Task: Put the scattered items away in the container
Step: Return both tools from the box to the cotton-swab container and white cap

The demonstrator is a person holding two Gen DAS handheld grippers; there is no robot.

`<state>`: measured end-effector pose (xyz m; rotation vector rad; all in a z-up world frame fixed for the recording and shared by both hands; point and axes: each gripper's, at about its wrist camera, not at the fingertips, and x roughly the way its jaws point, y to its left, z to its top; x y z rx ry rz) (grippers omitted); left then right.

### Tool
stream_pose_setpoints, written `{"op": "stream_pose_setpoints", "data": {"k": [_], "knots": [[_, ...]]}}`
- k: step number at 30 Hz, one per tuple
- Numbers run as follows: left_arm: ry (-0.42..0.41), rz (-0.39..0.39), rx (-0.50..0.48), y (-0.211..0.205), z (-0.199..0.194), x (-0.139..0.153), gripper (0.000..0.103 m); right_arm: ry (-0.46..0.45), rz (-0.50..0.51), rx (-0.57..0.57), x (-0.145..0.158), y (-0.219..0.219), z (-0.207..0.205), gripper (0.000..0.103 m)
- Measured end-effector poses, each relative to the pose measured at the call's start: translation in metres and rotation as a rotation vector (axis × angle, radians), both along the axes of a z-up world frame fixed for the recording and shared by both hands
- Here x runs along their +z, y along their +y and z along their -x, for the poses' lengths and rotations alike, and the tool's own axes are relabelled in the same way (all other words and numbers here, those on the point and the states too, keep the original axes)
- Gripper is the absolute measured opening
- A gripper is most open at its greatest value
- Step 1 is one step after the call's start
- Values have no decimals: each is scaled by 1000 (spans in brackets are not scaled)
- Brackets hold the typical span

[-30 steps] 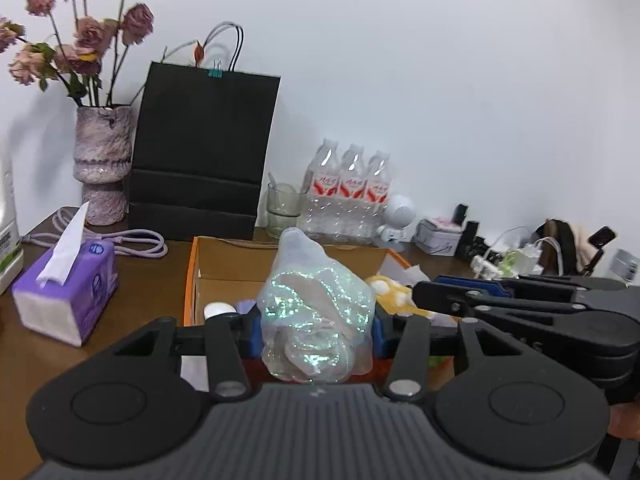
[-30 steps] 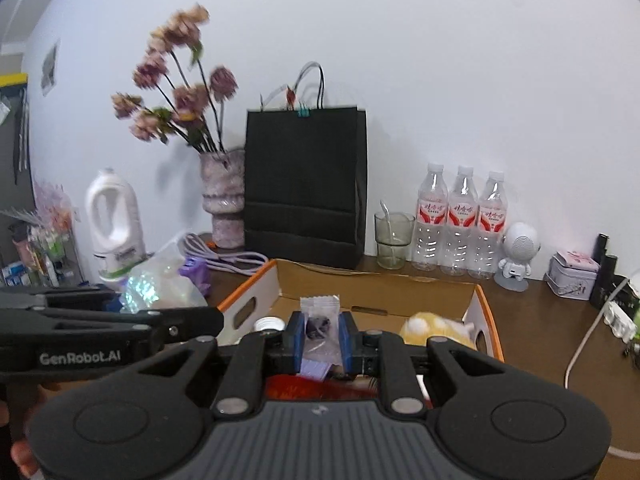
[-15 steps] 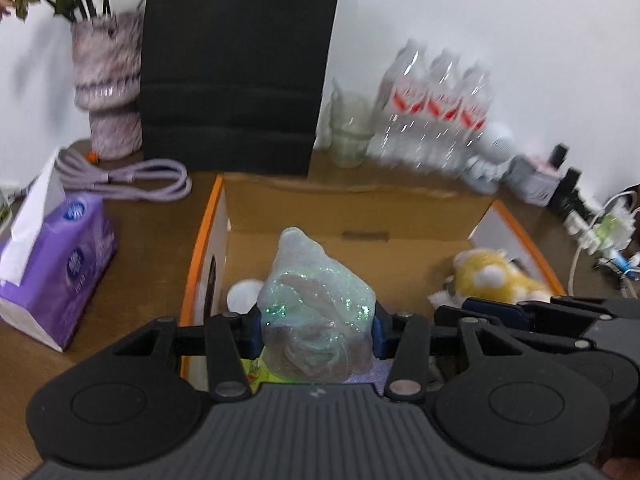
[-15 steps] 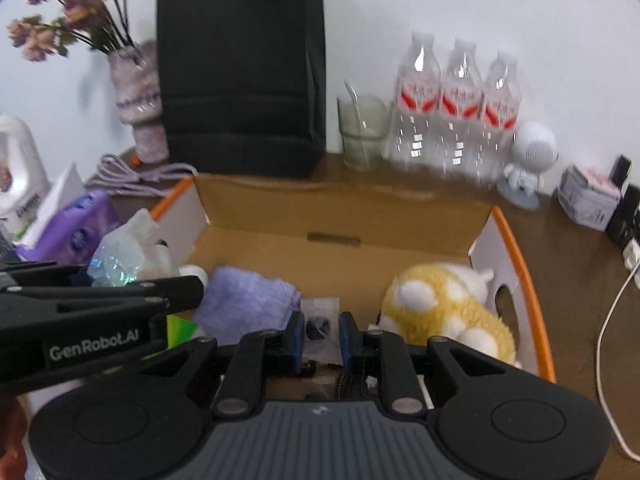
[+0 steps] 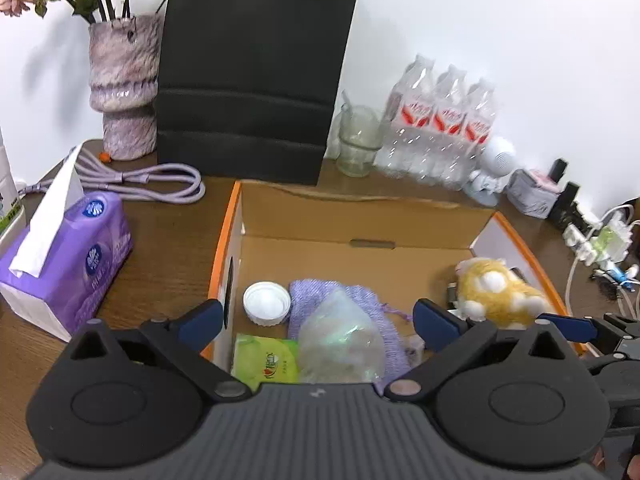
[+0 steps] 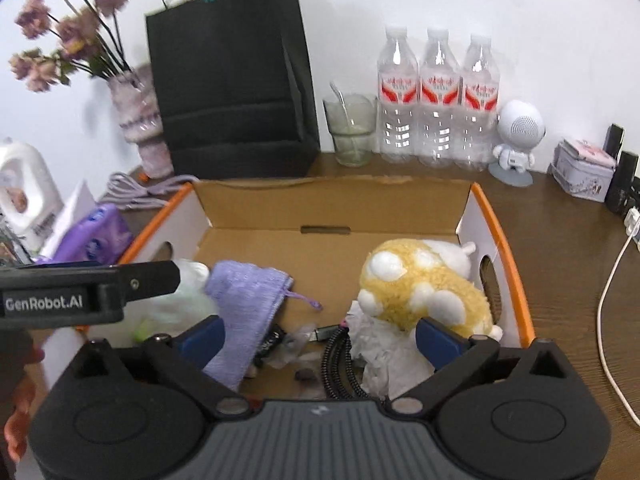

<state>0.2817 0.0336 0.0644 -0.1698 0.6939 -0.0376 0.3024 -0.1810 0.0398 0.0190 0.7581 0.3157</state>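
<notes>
- The left gripper fills the bottom of the left wrist view; its jaws are opening and stand wide apart, with nothing pressed between the blue pads.
- An iridescent plastic bag lies low in the frame centre between those spread jaws, free of both pads, resting inside the cardboard box on a purple knit pouch.
- Just left of the bag sit a white lid and, below it, a green tissue packet, both inside the box near its left wall.
- A yellow plush toy lies at the right side of the box.
- The right gripper sits at the bottom of the right wrist view, jaws also opening wide and gripping nothing.
- Between its jaws, on the box floor, lie a small clear packet, blurred, and a coiled black cable; neither touches the pads.
- On the desk left of the box stands a purple tissue pack; at the upper frame are a black paper bag, a vase, a glass and three water bottles.
</notes>
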Motion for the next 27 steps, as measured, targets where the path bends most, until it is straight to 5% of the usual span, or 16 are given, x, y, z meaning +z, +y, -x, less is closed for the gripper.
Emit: {"op": "stream_pose_setpoints", "data": {"k": [13, 20, 27], "knots": [[-141, 70, -51, 27, 87, 13, 103, -126, -9, 24, 19, -28, 74, 103], [-171, 52, -57, 53, 149, -21, 103, -117, 14, 42, -13, -42, 127, 103], [-81, 107, -29, 71, 190, -70, 103, -82, -14, 3, -54, -51, 171, 103]]}}
